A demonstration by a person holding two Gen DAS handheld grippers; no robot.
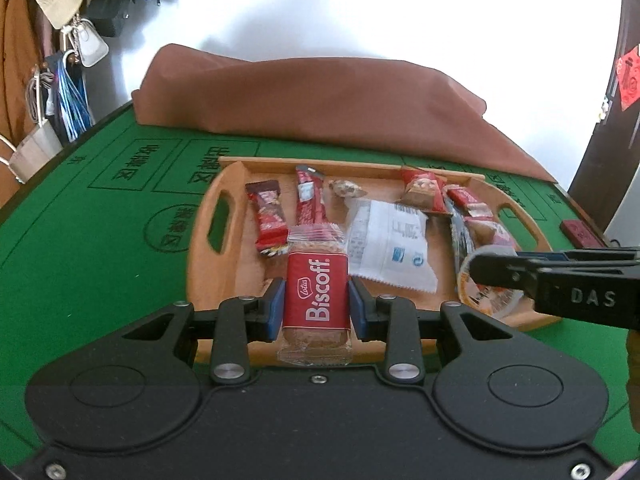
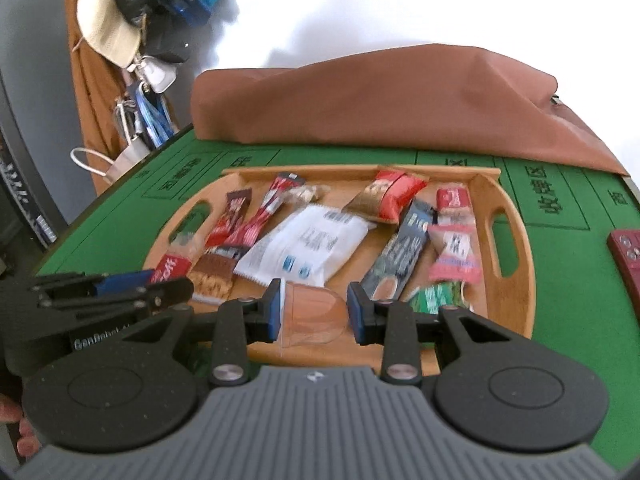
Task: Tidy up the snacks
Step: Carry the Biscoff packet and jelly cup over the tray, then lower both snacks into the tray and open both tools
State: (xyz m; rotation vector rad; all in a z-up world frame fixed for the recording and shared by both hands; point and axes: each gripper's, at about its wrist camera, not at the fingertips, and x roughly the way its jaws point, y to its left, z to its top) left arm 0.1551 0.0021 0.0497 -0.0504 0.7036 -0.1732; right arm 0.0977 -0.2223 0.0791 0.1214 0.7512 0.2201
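Note:
A wooden tray [image 1: 204, 216] with two handle slots lies on the green mat and holds several wrapped snacks, among them a white packet [image 1: 388, 248] in the middle. My left gripper [image 1: 316, 286] is shut on a red Biscoff biscuit packet [image 1: 316, 304], held lengthwise above the tray's near edge. In the right wrist view my right gripper [image 2: 315, 292] is shut on a small clear cup [image 2: 312, 316] over the tray's [image 2: 516, 280] front rim. The right gripper [image 1: 496, 270] also shows at the right of the left view, with the cup's orange-printed lid [image 1: 484, 302] facing the camera. The left gripper [image 2: 160, 284] with the Biscoff [image 2: 172, 270] appears at the right view's left.
A brown cloth bag [image 1: 320, 96] lies across the back of the green mat [image 1: 80, 240]. A dark red phone [image 2: 628, 256] rests right of the tray. Bags and a hat hang beyond the table's left edge [image 1: 60, 8].

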